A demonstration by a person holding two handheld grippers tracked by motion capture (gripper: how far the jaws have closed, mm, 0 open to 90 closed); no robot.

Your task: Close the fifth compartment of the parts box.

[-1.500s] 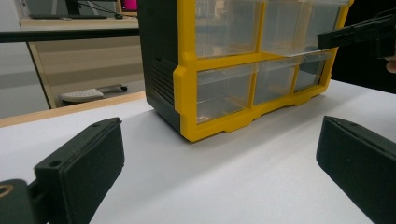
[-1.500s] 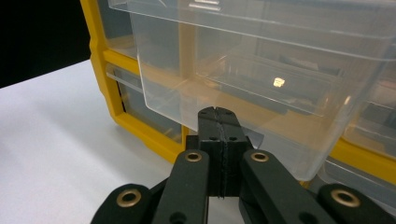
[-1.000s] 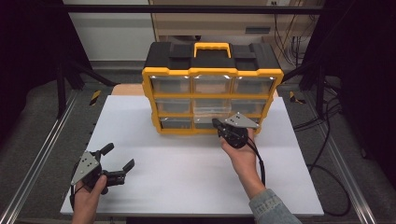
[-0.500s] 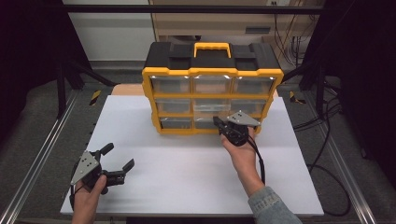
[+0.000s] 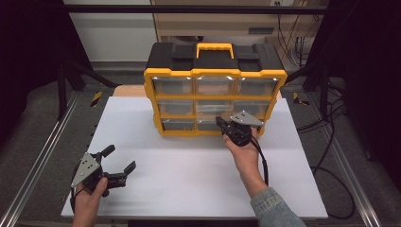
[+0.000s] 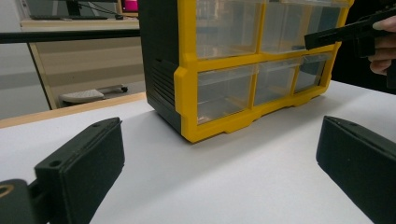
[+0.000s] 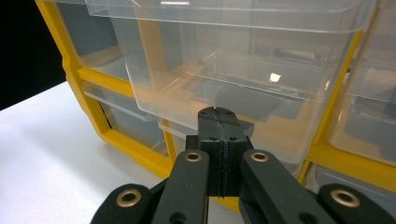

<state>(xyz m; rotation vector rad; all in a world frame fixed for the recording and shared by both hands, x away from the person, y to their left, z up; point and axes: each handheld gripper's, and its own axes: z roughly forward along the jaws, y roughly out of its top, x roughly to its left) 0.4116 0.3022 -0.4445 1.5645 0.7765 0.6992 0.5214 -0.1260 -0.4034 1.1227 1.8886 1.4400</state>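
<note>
The white bench (image 5: 189,179) is lit brightly from above, while the surroundings are left dark. Glare is seen on the clear drawers (image 7: 261,60). Near gripper parts are rendered soft.

You won't find any readable text, label, brand, number or sign here. The organizer (image 5: 215,90) in front of you has a plain yellow frame and black top, and its clear drawers (image 7: 233,70) carry no markings you could read.
</note>
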